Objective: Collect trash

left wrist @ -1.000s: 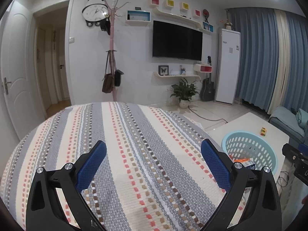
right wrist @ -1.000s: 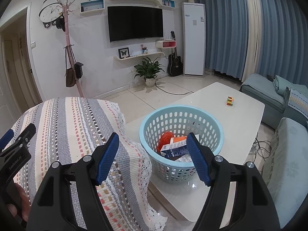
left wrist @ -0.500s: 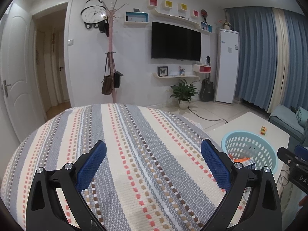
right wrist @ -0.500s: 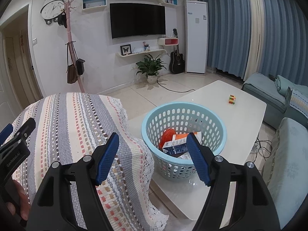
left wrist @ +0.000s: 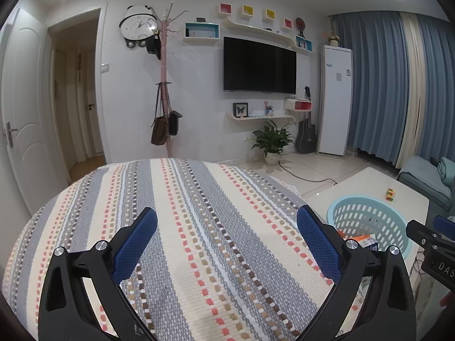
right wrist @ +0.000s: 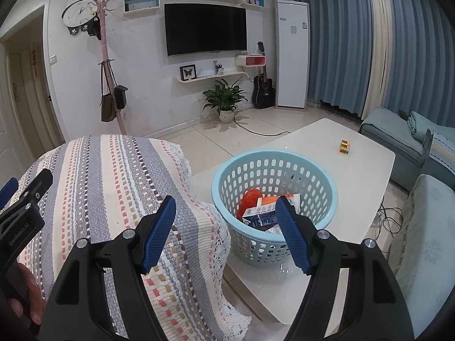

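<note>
Both our grippers hang open and empty over the striped cloth.

Our left gripper (left wrist: 227, 224) spreads wide above the striped cloth (left wrist: 199, 227); our right gripper (right wrist: 226, 213) gapes near its lace edge. Beyond, the blue basket (right wrist: 318, 170) stands on the white table (right wrist: 355, 176), holding the trash (right wrist: 264, 210): a carton and orange wrapper.

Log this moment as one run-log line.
left gripper: open, empty | right gripper: open, empty | basket: holds trash | striped cloth: bare
</note>
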`<state>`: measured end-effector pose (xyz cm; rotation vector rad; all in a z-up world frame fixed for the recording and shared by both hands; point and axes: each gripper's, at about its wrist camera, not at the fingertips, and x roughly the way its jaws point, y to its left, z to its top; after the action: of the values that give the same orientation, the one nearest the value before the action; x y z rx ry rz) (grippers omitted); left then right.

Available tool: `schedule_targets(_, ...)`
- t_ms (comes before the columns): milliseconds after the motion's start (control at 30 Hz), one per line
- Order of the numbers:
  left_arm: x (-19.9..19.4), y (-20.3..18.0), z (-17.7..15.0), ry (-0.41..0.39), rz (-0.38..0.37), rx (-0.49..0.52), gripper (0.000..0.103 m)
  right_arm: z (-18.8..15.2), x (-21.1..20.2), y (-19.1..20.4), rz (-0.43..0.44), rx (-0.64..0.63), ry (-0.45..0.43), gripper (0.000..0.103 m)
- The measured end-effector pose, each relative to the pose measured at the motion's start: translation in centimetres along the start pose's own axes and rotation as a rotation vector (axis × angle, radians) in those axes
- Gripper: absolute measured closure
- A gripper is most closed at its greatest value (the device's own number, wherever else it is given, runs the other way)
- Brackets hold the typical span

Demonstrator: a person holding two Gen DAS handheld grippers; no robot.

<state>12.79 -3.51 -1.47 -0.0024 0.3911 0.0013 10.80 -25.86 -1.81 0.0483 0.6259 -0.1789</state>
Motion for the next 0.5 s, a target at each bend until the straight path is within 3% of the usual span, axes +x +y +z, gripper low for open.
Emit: schedule_targets(500,0.1,0.16,0.1,0.003,-0.014,-0.008,0.008,-0.17,0.17,0.01,0.007,-0.001,0.006,0.034)
